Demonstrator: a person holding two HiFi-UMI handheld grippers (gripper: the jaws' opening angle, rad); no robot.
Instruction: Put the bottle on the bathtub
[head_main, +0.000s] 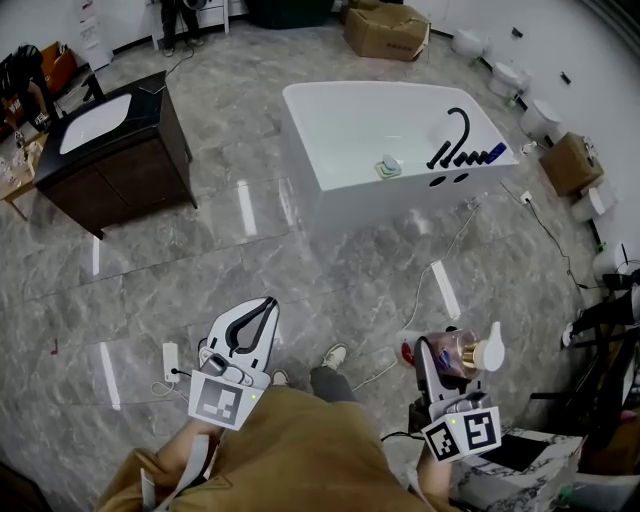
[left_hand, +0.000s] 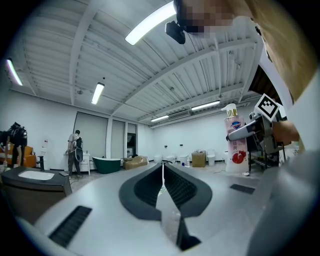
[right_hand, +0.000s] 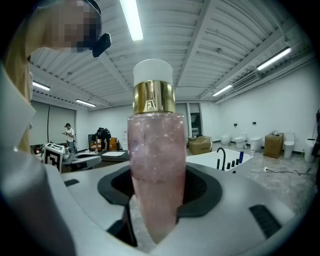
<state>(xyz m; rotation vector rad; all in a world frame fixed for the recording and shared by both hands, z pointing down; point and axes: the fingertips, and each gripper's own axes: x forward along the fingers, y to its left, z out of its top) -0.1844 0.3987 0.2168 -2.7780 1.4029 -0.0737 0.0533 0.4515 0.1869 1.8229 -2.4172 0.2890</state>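
Observation:
The pink bottle (head_main: 460, 352), with a gold collar and a white cap, is held in my right gripper (head_main: 450, 345) at the lower right of the head view. In the right gripper view the bottle (right_hand: 155, 165) stands between the jaws and hides their tips. The white bathtub (head_main: 400, 140) stands far ahead on the marble floor, well apart from both grippers, and its rim (right_hand: 220, 161) shows at the right. My left gripper (head_main: 258, 312) is shut with nothing in it; its closed tips (left_hand: 162, 166) point into the room.
A black faucet (head_main: 455, 130) and a small item (head_main: 389, 167) sit on the tub's rim. A dark vanity with a white sink (head_main: 110, 140) stands at left. A pump bottle (left_hand: 235, 145) stands near my right gripper. A cable (head_main: 440, 270) crosses the floor; boxes (head_main: 385, 30) and toilets (head_main: 510, 75) line the far side.

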